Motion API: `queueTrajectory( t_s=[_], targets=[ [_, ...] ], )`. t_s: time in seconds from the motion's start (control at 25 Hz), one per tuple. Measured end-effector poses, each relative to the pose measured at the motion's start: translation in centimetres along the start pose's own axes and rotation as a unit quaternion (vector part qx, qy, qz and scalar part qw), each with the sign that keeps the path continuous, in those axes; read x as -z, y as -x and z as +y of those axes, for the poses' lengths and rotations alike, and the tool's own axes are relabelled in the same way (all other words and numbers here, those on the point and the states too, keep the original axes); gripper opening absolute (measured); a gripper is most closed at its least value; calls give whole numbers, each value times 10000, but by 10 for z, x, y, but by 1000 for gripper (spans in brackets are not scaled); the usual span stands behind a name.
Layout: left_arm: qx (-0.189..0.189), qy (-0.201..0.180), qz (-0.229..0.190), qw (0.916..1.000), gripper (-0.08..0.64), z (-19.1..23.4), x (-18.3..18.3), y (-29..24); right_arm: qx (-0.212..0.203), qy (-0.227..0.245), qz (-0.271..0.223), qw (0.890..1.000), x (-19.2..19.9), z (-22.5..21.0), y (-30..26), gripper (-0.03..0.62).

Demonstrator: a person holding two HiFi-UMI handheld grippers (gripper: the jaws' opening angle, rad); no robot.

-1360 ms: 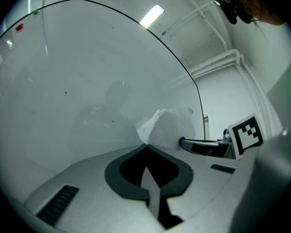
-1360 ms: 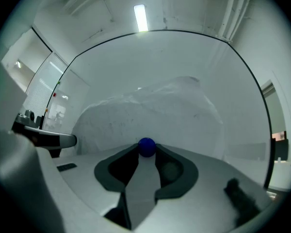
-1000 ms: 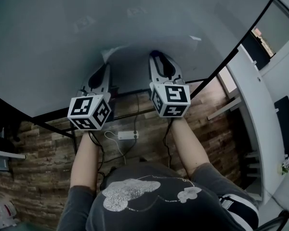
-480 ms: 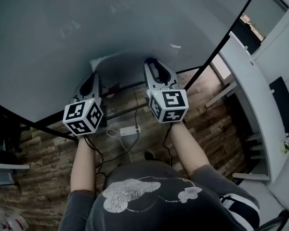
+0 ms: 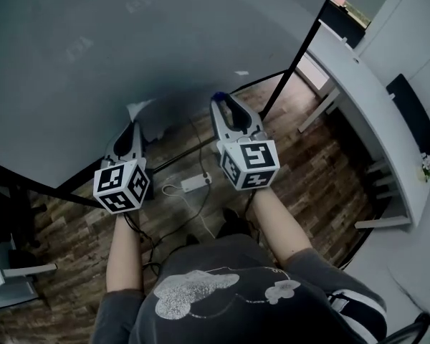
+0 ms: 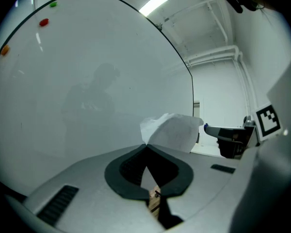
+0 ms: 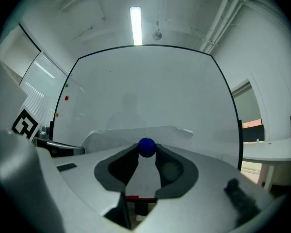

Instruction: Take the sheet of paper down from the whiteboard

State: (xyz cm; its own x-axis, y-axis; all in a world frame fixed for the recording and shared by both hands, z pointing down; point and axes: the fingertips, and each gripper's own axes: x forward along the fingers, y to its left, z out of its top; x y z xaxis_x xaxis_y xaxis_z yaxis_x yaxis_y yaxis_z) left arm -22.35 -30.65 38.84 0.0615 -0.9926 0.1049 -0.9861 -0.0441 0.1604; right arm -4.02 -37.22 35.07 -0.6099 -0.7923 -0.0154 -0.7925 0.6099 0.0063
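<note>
We hold two grippers before one whiteboard (image 5: pixel 129 49): the left gripper (image 6: pixel 145 145), lower centre, pinches tight the one sheet of paper (image 6: pixel 172 130); the right gripper (image 5: pixel 222 104) clamps one blue ball (image 7: pixel 146 147).

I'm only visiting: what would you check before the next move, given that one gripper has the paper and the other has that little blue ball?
1. Left gripper gripping the sheet of paper: ok, jaws shut on its edge.
2. Right gripper holding the blue magnet: ok, pinched at the jaw tips.
3. Sheet off the whiteboard: ok, it curls loose.
4. Sheet undamaged: cannot tell, it is mostly hidden.
5. Floor underfoot: not ok, a power strip lies there.
</note>
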Motion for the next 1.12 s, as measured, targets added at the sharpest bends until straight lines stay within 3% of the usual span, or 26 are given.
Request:
queueTrajectory(
  t_s=[0.44,1.12],
  targets=[
    [-11,2,23,10000,11,-26,9,40,15,-37,-195,9998,-15,-2,48,117],
    [-1246,77,270,9918,11,-86,50,159,-826,-211,-57,9963,-14,-19,163,117]
  ],
)
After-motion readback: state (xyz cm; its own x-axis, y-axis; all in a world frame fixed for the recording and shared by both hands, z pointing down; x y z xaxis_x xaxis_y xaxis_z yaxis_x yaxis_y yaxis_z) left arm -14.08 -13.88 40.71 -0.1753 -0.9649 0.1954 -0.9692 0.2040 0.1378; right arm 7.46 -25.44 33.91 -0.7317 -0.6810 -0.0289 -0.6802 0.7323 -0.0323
